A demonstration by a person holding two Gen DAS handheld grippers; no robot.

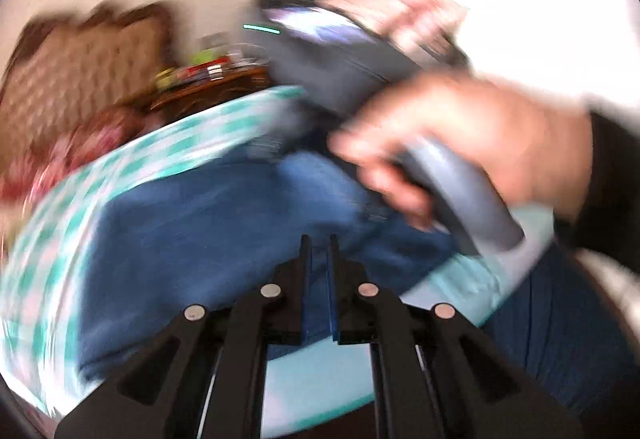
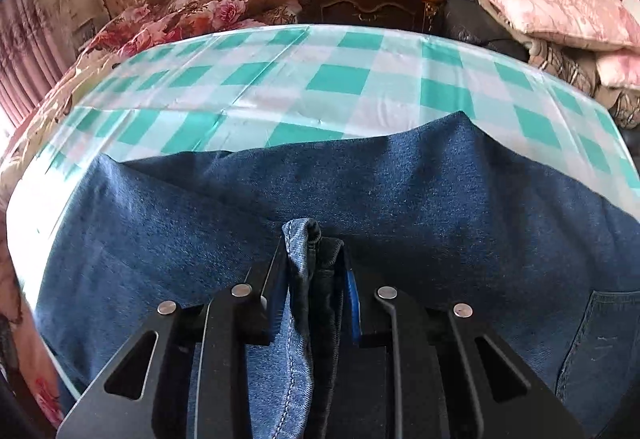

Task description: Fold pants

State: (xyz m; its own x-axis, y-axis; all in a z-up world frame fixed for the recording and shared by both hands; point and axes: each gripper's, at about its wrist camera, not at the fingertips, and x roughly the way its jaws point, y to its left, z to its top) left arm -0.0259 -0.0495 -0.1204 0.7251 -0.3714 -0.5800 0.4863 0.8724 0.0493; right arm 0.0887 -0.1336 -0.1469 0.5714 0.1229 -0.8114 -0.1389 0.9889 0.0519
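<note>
Right wrist view shows the table under a green-checked cloth, with the blue pants spread over its near half and a bunched denim edge clamped between the jaws of the right tool. Left wrist view is blurred: the left tool hangs over the pants, jaws nearly together, and I cannot tell whether it grips cloth

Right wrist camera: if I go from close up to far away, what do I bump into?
Black gripper fingers pinching a hem of the blue denim pants → green and white checked tablecloth → dark carved wooden nightstand.
</note>
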